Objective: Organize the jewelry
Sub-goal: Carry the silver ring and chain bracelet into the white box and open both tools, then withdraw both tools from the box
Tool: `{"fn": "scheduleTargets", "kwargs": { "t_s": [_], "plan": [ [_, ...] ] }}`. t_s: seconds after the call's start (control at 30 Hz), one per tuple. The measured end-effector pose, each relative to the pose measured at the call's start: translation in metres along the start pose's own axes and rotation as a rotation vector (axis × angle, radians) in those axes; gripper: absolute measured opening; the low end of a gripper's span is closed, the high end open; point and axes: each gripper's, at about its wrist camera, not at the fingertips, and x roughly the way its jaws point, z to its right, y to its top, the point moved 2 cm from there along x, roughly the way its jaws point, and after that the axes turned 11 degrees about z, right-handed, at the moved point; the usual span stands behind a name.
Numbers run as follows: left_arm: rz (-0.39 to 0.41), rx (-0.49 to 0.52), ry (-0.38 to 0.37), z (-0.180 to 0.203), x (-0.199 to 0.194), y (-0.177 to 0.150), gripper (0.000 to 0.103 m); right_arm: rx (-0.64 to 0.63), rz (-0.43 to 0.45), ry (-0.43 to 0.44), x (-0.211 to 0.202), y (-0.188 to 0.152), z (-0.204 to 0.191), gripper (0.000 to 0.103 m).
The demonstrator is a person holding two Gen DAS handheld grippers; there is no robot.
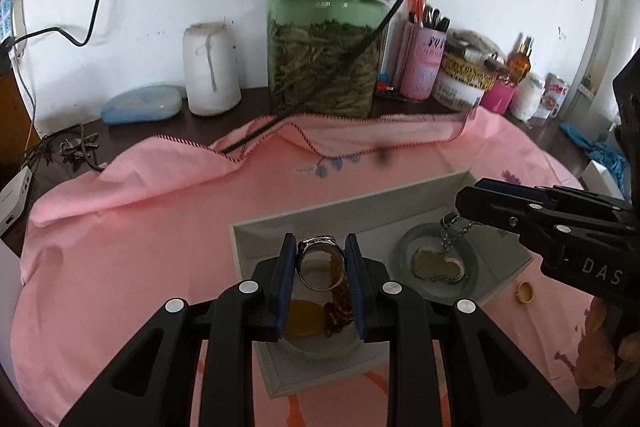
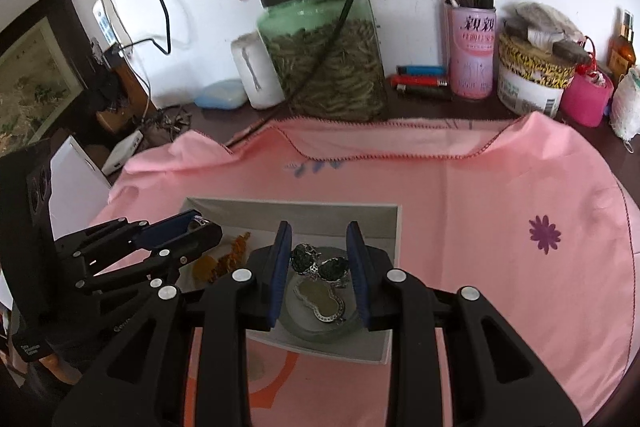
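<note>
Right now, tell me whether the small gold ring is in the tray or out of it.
Out. The gold ring lies on the pink cloth, just past the tray corner.

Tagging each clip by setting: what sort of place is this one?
Most likely a home, probably a bedroom dresser or desk against a wall. A big green jar of dried leaves, a pink cup of pens and a comb, and lighters crowd the back; a pink cloth covers the top.

L tongs [image 1: 320, 255] clamped tight, R tongs [image 2: 318, 259] prob gripping too, both angled down
</note>
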Motion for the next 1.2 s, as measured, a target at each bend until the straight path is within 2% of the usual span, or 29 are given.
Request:
{"fn": "scheduleTargets", "kwargs": {
  "t_s": [0.1,0.13,0.2,0.4,0.5,0.6,0.7,0.77,0.83,1.0,1.2],
  "plan": [
    [-0.006,-0.006,-0.003,-0.001,0.002,-0.003,0.027,0.003,-0.025,0.004,0.006,-0.005,0.000,0.031],
    [-0.003,-0.006,-0.002,-0.001,0.002,-0.003,0.030,0.004,-0.029,0.003,0.007,-0.005,0.000,0.035],
    [0.017,-0.012,-0.002,-0.001,-0.004,0.000,0.041,0.003,-0.022,-0.002,0.005,-0.005,0.000,0.036],
    [0.064,-0.037,-0.014,-0.001,-0.022,0.009,0.042,-0.001,0.044,0.012,-0.018,0.006,-0.006,0.036],
    [0.090,-0.026,0.001,0.001,-0.031,0.012,0.046,-0.023,0.086,0.005,-0.032,0.011,-0.013,0.042],
    [0.115,-0.019,0.014,0.002,-0.039,0.015,0.053,-0.040,0.123,-0.001,-0.045,0.015,-0.018,0.050],
    [0.139,-0.007,0.033,0.004,-0.046,0.016,0.065,-0.069,0.170,-0.031,-0.059,0.017,-0.024,0.068],
    [0.153,0.008,0.051,0.008,-0.048,0.015,0.070,-0.100,0.209,-0.070,-0.066,0.018,-0.029,0.085],
    [0.158,0.028,0.059,0.012,-0.050,0.013,0.075,-0.135,0.246,-0.114,-0.073,0.019,-0.034,0.095],
    [0.186,0.083,0.085,0.024,-0.058,0.009,0.090,-0.193,0.290,-0.165,-0.083,0.018,-0.043,0.096],
    [0.244,0.132,0.106,0.038,-0.075,0.007,0.095,-0.167,0.309,-0.170,-0.088,0.020,-0.041,0.096]
  ]
}}
